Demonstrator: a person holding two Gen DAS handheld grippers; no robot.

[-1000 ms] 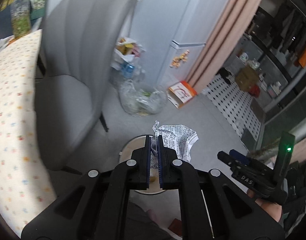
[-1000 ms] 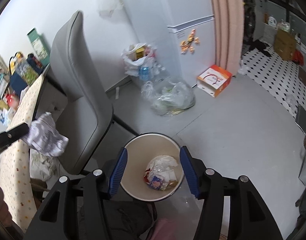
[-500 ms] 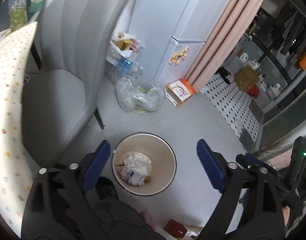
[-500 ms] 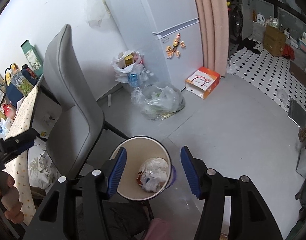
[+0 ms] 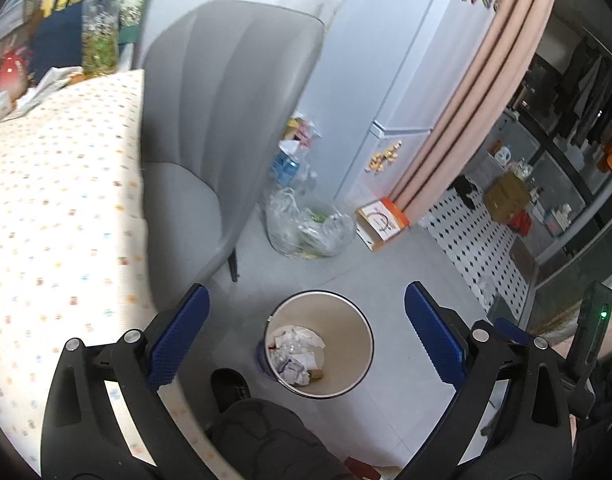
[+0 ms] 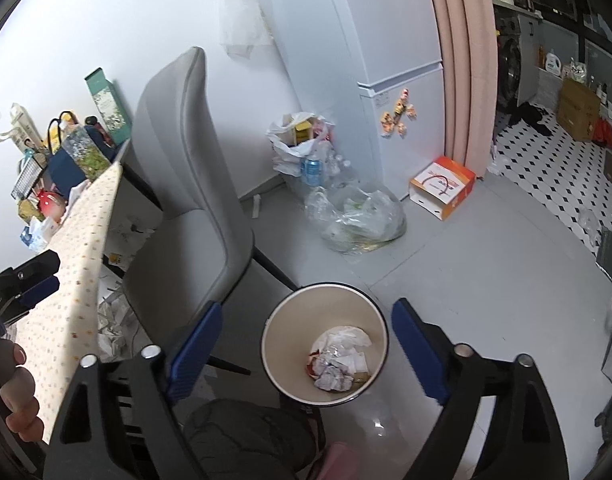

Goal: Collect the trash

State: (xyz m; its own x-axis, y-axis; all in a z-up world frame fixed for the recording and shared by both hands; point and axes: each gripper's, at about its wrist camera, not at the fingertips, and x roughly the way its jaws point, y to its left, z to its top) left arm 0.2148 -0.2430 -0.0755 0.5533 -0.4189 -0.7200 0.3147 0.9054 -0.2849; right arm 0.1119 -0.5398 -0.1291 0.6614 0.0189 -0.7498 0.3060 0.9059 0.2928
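Cream-coloured inside and round at the rim, the trash bin [image 5: 360, 322] stands on the grey floor [image 5: 406, 268], framed squarely between the blue-padded jaws of the left gripper [image 5: 306, 338], which are spread wide and hold nothing. Down in the bin lies the crumpled trash [image 5: 295, 354]: white scrunched paper, a bit of clear plastic wrap, a flash of red at one edge and a small brownish scrap, all heaped toward the left side of the bottom. From the right wrist view it is the same story: the right gripper [image 6: 308, 346] has its jaws released and empty, with the bin between and below them, and the wadded paper pile sitting low inside. Beyond the left jaw stands the grey chair [image 6: 193, 184], and further left the dotted tabletop [image 5: 61, 184]. Ahead of the jaws, past the bin, a clear plastic bag [image 6: 356, 216] slumps on the floor just beside the white fridge [image 6: 386, 60].
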